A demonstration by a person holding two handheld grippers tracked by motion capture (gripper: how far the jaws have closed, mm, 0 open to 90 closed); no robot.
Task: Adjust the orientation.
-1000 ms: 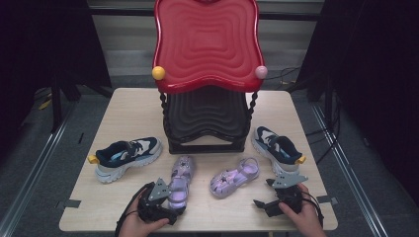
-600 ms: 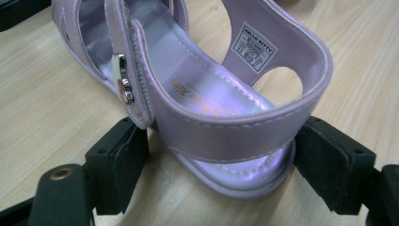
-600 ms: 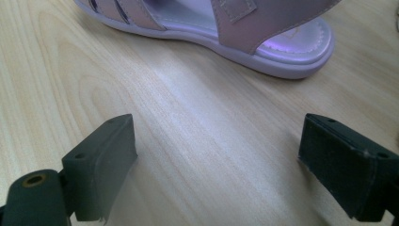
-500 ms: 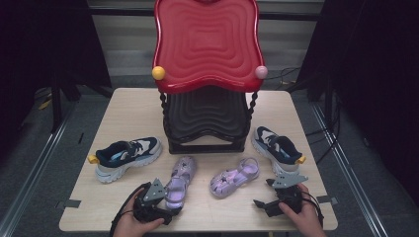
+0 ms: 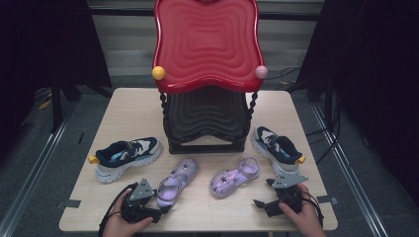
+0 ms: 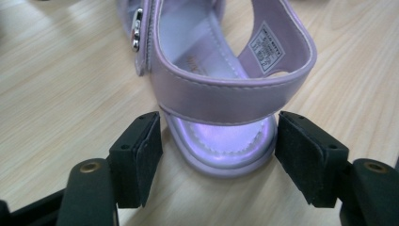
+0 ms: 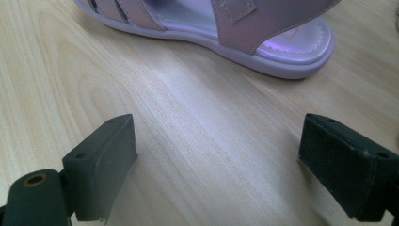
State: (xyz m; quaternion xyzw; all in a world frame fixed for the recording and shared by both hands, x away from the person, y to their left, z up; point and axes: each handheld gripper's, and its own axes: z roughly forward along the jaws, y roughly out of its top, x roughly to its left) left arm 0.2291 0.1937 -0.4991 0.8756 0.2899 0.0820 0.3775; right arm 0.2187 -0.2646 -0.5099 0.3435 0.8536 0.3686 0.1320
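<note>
The left hand-held gripper point(image 6: 219, 155) brackets the heel of a purple sandal point(image 6: 221, 89) lying on the tabletop point(image 5: 133, 113) near the front edge, jaws just closing but pads not yet pressing. The grasp is the step in hand; next calls for squeezing onto the heel. The right hand-held gripper point(image 7: 221, 160) rests released beside the second sandal point(image 7: 226, 33).
</note>
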